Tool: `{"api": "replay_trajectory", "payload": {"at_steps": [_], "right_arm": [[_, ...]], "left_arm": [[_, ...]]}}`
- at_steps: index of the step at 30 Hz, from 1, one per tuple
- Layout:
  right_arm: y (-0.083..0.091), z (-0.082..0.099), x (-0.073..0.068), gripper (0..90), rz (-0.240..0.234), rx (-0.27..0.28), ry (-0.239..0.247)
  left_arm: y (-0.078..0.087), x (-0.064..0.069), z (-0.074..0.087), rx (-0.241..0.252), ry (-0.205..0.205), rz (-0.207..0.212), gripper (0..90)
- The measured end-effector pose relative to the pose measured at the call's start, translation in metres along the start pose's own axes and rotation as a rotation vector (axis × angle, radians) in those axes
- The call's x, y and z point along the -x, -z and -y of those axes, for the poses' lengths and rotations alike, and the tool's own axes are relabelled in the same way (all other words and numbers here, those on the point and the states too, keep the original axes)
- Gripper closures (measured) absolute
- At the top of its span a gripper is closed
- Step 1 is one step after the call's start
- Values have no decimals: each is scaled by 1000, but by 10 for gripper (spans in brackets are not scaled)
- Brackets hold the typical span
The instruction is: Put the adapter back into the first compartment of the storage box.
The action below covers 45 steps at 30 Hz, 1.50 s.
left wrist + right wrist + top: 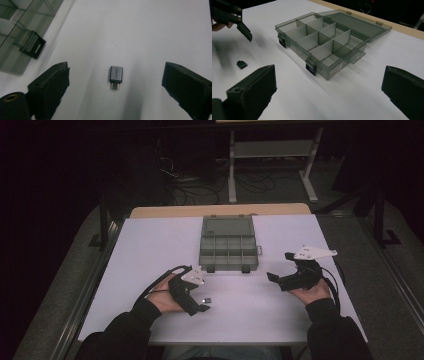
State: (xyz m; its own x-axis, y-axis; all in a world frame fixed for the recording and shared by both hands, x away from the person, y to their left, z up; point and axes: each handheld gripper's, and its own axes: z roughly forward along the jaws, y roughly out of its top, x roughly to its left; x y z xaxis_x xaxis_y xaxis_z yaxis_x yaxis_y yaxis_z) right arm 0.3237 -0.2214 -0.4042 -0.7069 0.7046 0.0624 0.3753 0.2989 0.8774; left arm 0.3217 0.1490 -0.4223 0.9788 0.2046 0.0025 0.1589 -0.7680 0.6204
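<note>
A small grey USB adapter (pixel 116 75) lies flat on the white table, plug end towards me. My left gripper (pixel 116 65) stands open around it, one jaw on each side, not touching. In the high view the adapter (pixel 205 299) sits just right of the left gripper (pixel 200 295). An open smoky-grey organizer box (pixel 229 245) with several empty compartments lies mid-table, lid folded back. My right gripper (pixel 280 266) is open and empty, right of the box. From the right gripper view (pixel 329 71) the box (pixel 322 37) is ahead, with the adapter (pixel 241 64) and left gripper (pixel 239 21) at far left.
The white table sheet (pixel 150 250) has a wooden strip (pixel 220 210) along its far edge. A black latch of the box (pixel 32 46) shows at upper left in the left gripper view. Beyond the table are a metal stand (pixel 272 150) and floor cables (pixel 200 185).
</note>
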Motion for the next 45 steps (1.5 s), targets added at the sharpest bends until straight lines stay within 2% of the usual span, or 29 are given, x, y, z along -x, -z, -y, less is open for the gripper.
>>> {"api": "replay_trajectory", "payload": {"at_steps": [6,12,21,24,29,34,37,38,42,45], "right_arm": [[0,0,0,0,-1,-2,1],[0,0,0,0,-1,-3,2],[-1,0,-1,0,-5,-4,2],[-1,0,-1,0,-5,-5,2],[-1,0,-1,0,-4,-6,4],[-1,0,-1,0,-4,-6,4],[-1,0,-1,0,-3,-6,6],[-1,0,-1,0,-3,-6,4],[-1,0,-1,0,-3,-8,6],[-1,0,-1,0,-4,-8,7]], "left_arm": [[-5,0,-1,-13,-20,20,157],[-10,-5,2,-32,6,55,193],[-14,-5,4,-52,-22,64,339],[-15,-4,3,-48,-32,58,435],[-17,-3,4,-65,-57,39,515],[-18,-1,3,-53,-73,30,586],[-18,-2,3,-52,-70,36,639],[-18,-3,3,-56,-65,40,713],[-19,-7,3,-52,-34,56,760],[-18,-8,1,-64,-31,60,763]]}}
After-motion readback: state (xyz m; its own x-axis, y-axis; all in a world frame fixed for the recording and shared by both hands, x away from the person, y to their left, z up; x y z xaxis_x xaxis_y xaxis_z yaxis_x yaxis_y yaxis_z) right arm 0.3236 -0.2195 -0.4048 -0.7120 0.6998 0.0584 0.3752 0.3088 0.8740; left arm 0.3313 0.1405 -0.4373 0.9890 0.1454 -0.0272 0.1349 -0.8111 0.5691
